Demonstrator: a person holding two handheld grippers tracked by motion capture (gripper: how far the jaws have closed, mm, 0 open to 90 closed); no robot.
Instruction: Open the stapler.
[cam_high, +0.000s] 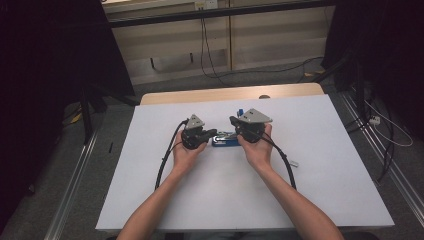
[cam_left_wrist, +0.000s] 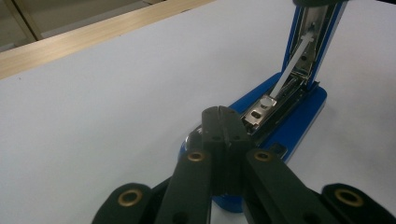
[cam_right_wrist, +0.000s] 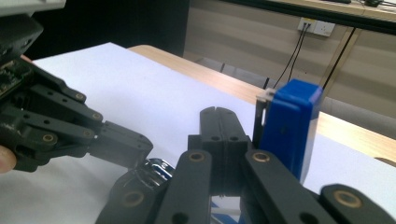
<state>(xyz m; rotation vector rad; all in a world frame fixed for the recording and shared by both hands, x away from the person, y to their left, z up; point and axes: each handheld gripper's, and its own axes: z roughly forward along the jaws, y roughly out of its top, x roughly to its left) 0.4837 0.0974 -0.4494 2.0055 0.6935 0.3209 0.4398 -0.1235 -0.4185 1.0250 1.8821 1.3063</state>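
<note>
Stapler (cam_high: 225, 139), blue, lies on the white tabletop (cam_high: 320, 190) near its middle, between the two hands. Its top arm is swung up and open: in the left gripper view the blue lid (cam_left_wrist: 317, 42) stands steeply above the base (cam_left_wrist: 299, 121), and the metal staple channel (cam_left_wrist: 280, 100) lies exposed with a pale strip running up toward the lid. In the right gripper view the raised lid shows as an upright blue block (cam_right_wrist: 292, 128) with a thin metal edge on its near side.

Left tool (cam_high: 212, 133) sits at the left end of the stapler, held in the person's left hand (cam_high: 185, 155). Its jaws are pressed flat together with nothing between them, and their tips rest over the front end of the stapler base; whether they press on it cannot be told. From the right gripper view the same tool comes in from the left, its tip down at the shiny metal front of the stapler (cam_right_wrist: 154, 170).

Right tool (cam_high: 233, 120) is held in the right hand (cam_high: 257, 150) at the stapler's other end. Its jaws are also closed on each other, gripping nothing. The closed tips stand just beside the raised blue lid, close against its metal edge; contact is not certain.

Black cables (cam_high: 167, 160) trail from both tools back toward the person across the tabletop. Small pale object (cam_high: 294, 163) lies on the tabletop to the right of the right forearm. Wooden edge (cam_high: 230, 93) shows along the far side.
</note>
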